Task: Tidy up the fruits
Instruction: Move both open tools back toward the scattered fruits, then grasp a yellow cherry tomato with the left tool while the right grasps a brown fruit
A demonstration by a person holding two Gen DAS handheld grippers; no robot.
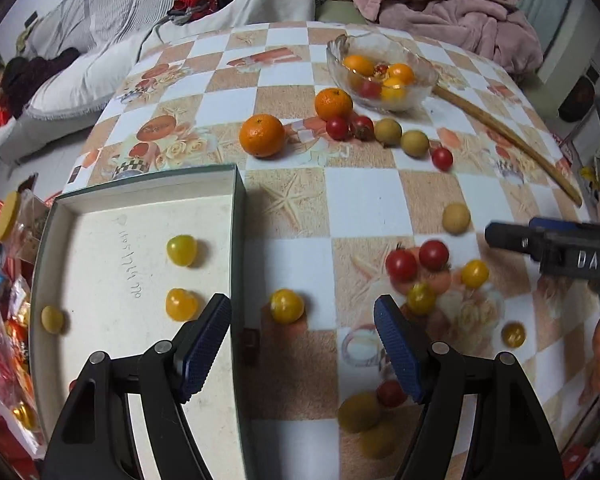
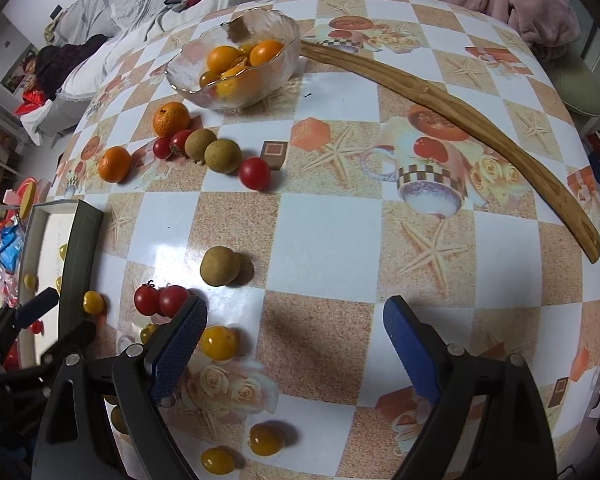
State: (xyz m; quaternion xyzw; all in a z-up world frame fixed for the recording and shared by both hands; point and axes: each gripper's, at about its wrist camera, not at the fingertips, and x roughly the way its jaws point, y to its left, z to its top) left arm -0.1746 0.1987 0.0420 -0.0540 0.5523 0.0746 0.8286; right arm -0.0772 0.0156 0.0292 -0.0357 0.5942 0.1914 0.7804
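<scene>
My left gripper point(image 1: 302, 314) is open and empty, straddling the right wall of a white-lined box point(image 1: 236, 240). A yellow tomato point(image 1: 287, 306) lies on the table just ahead between its fingers. Inside the box lie two yellow tomatoes point(image 1: 182, 250) and a small longan point(image 1: 52, 319). My right gripper point(image 2: 294, 326) is open and empty above the table, with a yellow tomato point(image 2: 219, 343) by its left finger and a longan point(image 2: 219, 266) ahead. A glass bowl point(image 1: 340, 68) at the back holds oranges and tomatoes. Loose oranges point(image 1: 262, 135), red tomatoes point(image 1: 400, 265) and longans point(image 1: 415, 143) are scattered about.
A long curved wooden stick point(image 2: 460, 104) lies across the table's right side. A pink blanket point(image 1: 440, 4) and a sofa with clothes are behind the table. Snack packets point(image 1: 4, 320) lie off the left edge. The right gripper shows in the left wrist view point(image 1: 560, 248).
</scene>
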